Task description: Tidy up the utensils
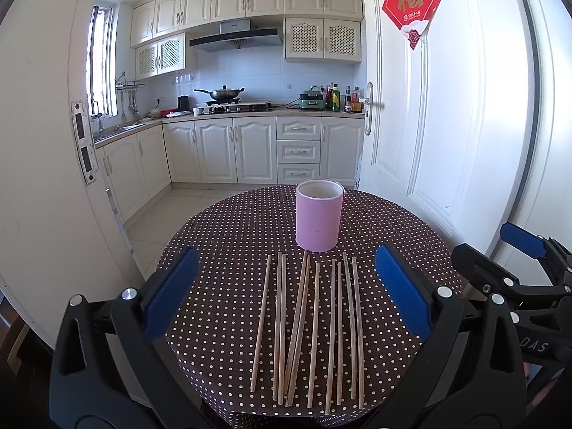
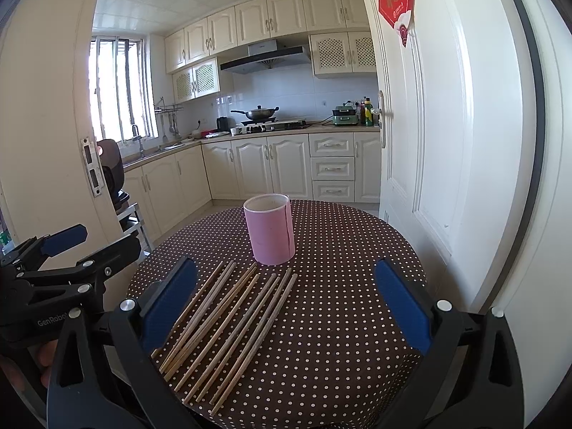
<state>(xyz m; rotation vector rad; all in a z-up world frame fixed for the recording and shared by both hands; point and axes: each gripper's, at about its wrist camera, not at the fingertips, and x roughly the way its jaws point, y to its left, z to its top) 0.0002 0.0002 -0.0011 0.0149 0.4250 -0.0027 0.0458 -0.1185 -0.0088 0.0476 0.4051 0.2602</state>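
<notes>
Several wooden chopsticks [image 1: 311, 329] lie side by side on the round brown polka-dot table [image 1: 228, 236], pointing toward a pink cylindrical holder [image 1: 319, 216] that stands upright and looks empty. My left gripper [image 1: 286, 293] is open and empty, held above the chopsticks' near ends. In the right wrist view the chopsticks [image 2: 232, 329] lie left of centre and the holder [image 2: 270, 228] stands behind them. My right gripper [image 2: 286, 300] is open and empty over the table [image 2: 339, 286], to the right of the chopsticks.
A white open door [image 1: 429, 125] stands close to the table's right side, a white door frame [image 1: 39, 164] at the left. The kitchen with cabinets and a stove [image 1: 236, 107] lies beyond. The right gripper shows at the left wrist view's right edge [image 1: 514, 261].
</notes>
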